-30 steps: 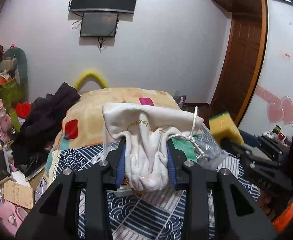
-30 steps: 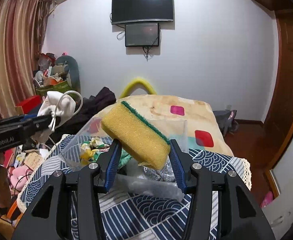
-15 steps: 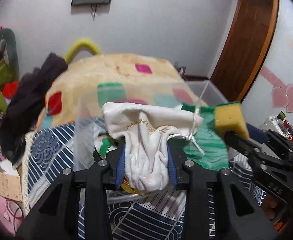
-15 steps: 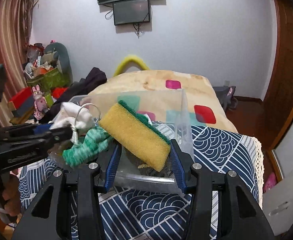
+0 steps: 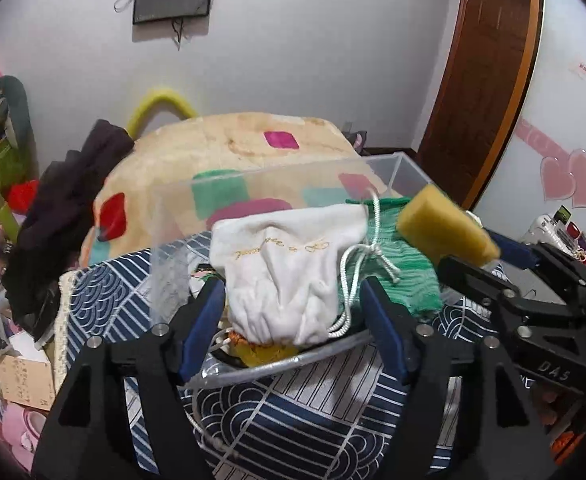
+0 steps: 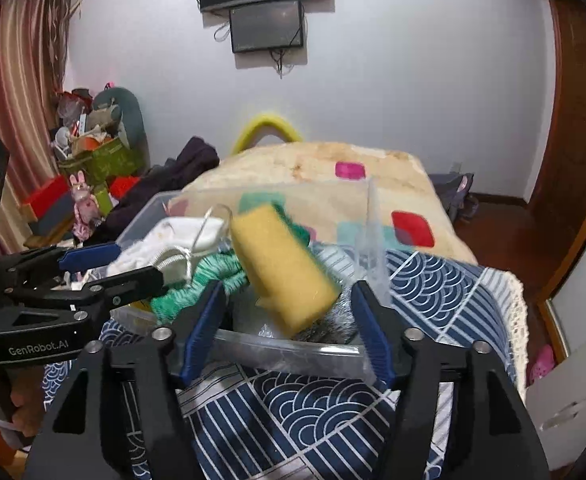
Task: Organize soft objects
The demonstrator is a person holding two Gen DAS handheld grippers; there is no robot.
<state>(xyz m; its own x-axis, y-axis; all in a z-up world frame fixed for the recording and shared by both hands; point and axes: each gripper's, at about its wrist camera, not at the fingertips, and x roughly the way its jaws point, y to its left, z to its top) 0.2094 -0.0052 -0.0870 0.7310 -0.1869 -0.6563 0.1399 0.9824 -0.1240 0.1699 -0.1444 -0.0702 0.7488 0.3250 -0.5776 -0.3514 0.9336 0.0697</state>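
Note:
A clear plastic bin [image 5: 253,184] stands on the blue patterned cloth, holding a green knitted cloth [image 5: 405,276] and other soft items. My left gripper [image 5: 293,300] is open over the bin's near rim; the white drawstring pouch [image 5: 289,264] sits loose between its jaws. My right gripper [image 6: 289,304] is open too; the yellow sponge with a green back [image 6: 281,272] is blurred and loose between its jaws above the bin [image 6: 293,348]. The pouch [image 6: 165,248] and green cloth [image 6: 201,284] also show in the right wrist view.
The blue wave-patterned cloth [image 6: 333,412] covers the table with a lace edge on the right. A blanket-covered bed [image 5: 233,148] lies behind the bin. Dark clothes [image 5: 69,208] and clutter are piled at the left. A wooden door [image 5: 489,60] is at the right.
Both grippers have dropped toward the bin and opened. The pouch and the sponge, gripped before, now sit loose between the spread jaws; the sponge is blurred in motion.

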